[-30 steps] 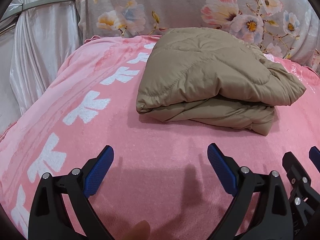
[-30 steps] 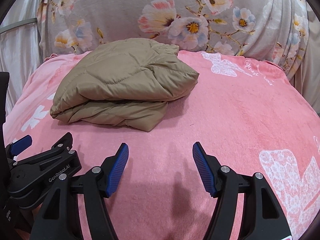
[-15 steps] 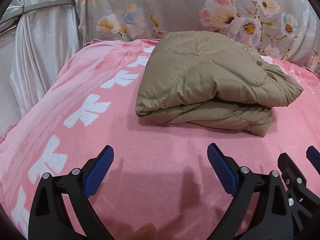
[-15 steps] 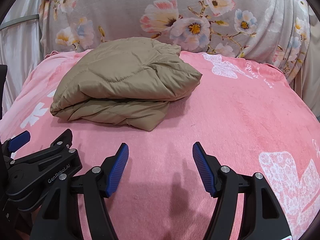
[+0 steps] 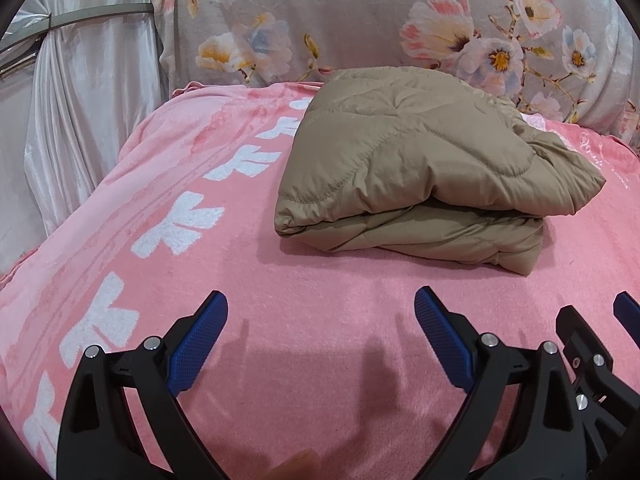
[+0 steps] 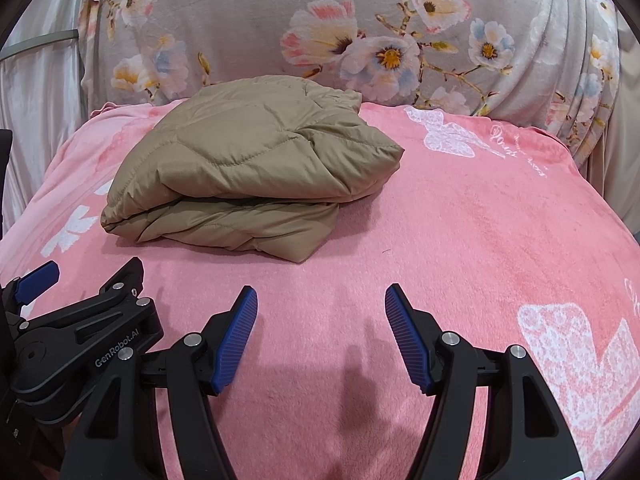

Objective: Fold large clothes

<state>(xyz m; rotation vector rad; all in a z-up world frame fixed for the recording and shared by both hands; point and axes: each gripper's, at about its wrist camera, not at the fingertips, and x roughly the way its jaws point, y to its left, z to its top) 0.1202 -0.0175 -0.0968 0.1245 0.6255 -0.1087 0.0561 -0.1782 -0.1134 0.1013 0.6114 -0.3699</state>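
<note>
— Tan quilted jacket (image 5: 416, 176) sits folded on the pink bed (image 5: 320, 320), far side. Risk?
— Puffy layers may spring apart by themselves. Left gripper (image 5: 320, 340) and right gripper (image 6: 320, 332) hang spread, empty, well short of it.

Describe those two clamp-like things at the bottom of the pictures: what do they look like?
Each is a handheld tool: the left tool and the right tool have black plastic arms with silver screws, ending in two blue ribbed pads. White lettering reading GenRobot.AI marks the left one's body, seen in the right view. No cables or sleeves show.
</note>
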